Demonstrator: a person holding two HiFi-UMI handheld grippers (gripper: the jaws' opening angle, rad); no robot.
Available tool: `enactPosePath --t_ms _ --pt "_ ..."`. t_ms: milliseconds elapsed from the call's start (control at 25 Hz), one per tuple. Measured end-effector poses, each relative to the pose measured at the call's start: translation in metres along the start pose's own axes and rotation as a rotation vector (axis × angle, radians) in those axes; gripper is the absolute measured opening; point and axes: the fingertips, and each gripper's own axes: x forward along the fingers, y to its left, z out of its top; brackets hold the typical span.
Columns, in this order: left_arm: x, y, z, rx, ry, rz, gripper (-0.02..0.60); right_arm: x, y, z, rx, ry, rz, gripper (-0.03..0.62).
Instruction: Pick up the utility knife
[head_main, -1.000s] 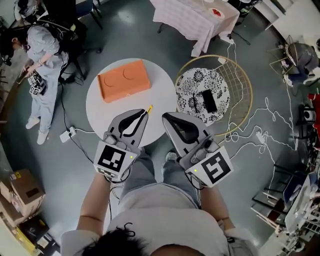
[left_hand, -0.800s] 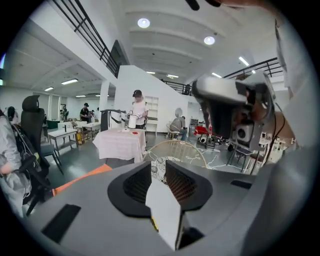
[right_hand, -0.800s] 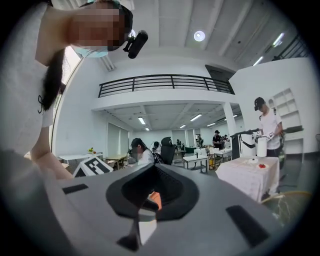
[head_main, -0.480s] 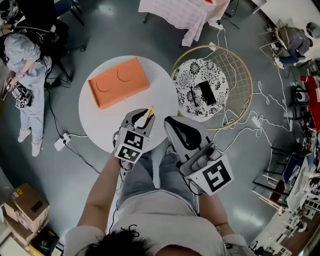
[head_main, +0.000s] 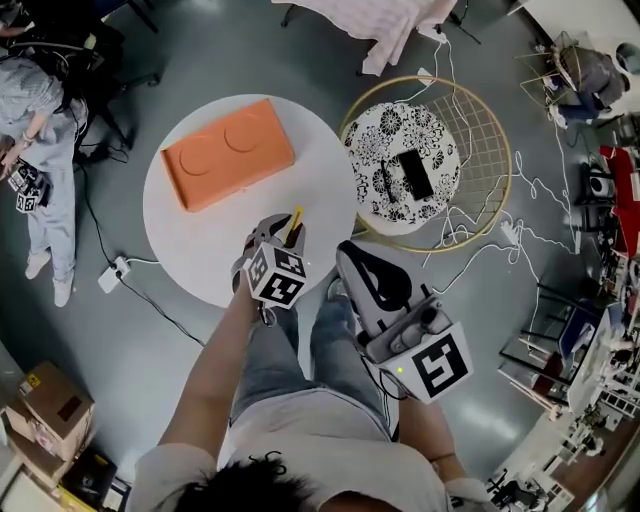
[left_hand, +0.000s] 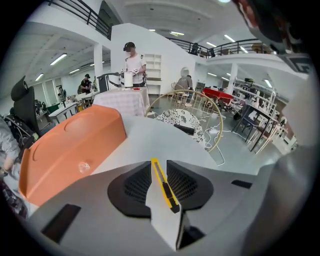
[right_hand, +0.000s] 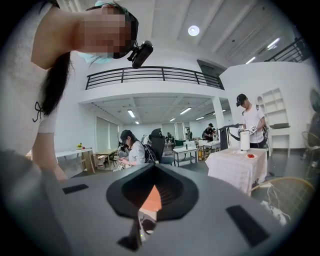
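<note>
**A:** How is the utility knife (left_hand: 163, 184) held, and where?

**B:** It is pinched edge-on between the jaws of the left gripper (head_main: 283, 230), over the near edge of the round white table (head_main: 200, 245). Its yellow tip is pointed away. The right gripper (head_main: 350, 258) is pressed together on nothing and is held beside it, off the table.

**A:** What could be expected to go wrong?

**B:** Only a narrow, smooth handle is gripped. If the gripper is swung fast, the knife could be twisted in the pads or dropped onto the table or floor. Whether the blade is extended cannot be told. The orange box (head_main: 225, 160) is kept well apart.

**A:** Can any writing be read?

**B:** None. Only square black-and-white markers are seen on the gripper cubes (head_main: 277, 276). No brand is made out on the knife or the box.
</note>
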Motion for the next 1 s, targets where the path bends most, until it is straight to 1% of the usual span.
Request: enactPosePath --t_ms 120,240,360,560,600,680,840,1000 --pt "0.009 -0.002 -0.014 -0.002 0.049 0.008 0.100 -0.002 -0.001 -0.005 0.005 0.008 0.000 0.008" --pt "0.016 -0.003 -0.029 -0.025 0.093 0.017 0.100 -0.003 -0.002 -0.007 0.009 0.009 0.004 0.008" --pt "0.017 -0.003 -0.032 -0.055 0.089 0.034 0.101 -0.003 -0.003 -0.008 0.007 0.014 0.011 0.008" --pt "0.018 -0.003 -0.031 -0.076 0.091 0.043 0.101 -0.001 -0.004 -0.008 0.005 0.014 0.022 0.008" --pt "0.018 -0.003 -0.031 -0.078 0.098 0.043 0.098 -0.001 -0.004 -0.008 0.003 0.016 0.025 0.008" --pt "0.017 -0.002 -0.032 -0.091 0.105 0.045 0.063 -0.002 -0.003 -0.008 0.001 0.017 0.027 0.008" --pt "0.017 -0.001 -0.032 -0.109 0.097 0.042 0.059 -0.003 -0.001 -0.008 -0.003 0.016 0.028 0.008" --pt "0.013 0.001 -0.035 -0.106 0.104 0.028 0.055 -0.005 0.001 -0.007 -0.007 0.016 0.032 0.008"
